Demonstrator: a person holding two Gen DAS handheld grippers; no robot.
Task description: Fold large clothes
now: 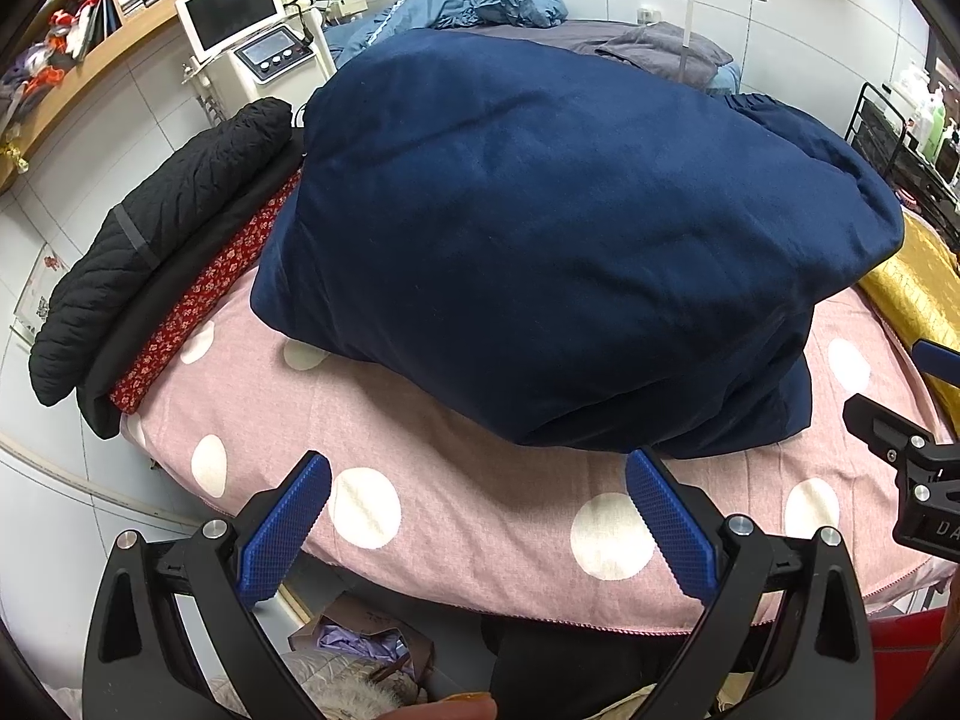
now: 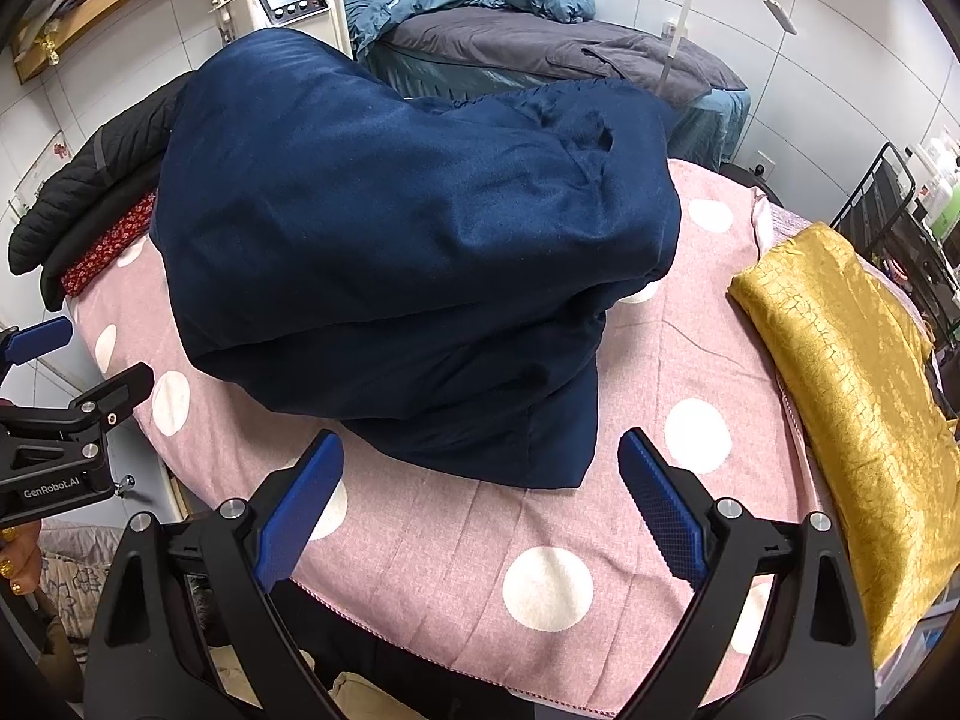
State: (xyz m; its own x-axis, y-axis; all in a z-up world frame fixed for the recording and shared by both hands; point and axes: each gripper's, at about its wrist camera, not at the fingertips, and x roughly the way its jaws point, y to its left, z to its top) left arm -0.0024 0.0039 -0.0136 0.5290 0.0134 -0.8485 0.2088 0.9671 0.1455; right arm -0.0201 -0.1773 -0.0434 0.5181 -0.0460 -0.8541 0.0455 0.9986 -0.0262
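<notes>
You have the bulky navy-blue fleece garment (image 1: 540, 228) lying in a thick, puffed bundle on the middle of the pink, white-dotted bed cover (image 1: 456, 516), its near edge just beyond both tools. Your left gripper (image 1: 477, 531) hangs wide open and empty above the cover's near edge, and your right gripper (image 2: 480, 516) is the same, spread wide with nothing between its blue pads. Expect the garment to be soft, floppy and fairly heavy for cloth; the plush layers will likely slide over one another. Pinch a single thick edge at the near right corner (image 2: 540, 456), not the smooth crown. The folded yellow satin cloth (image 2: 840, 372) lies well apart on the right.
</notes>
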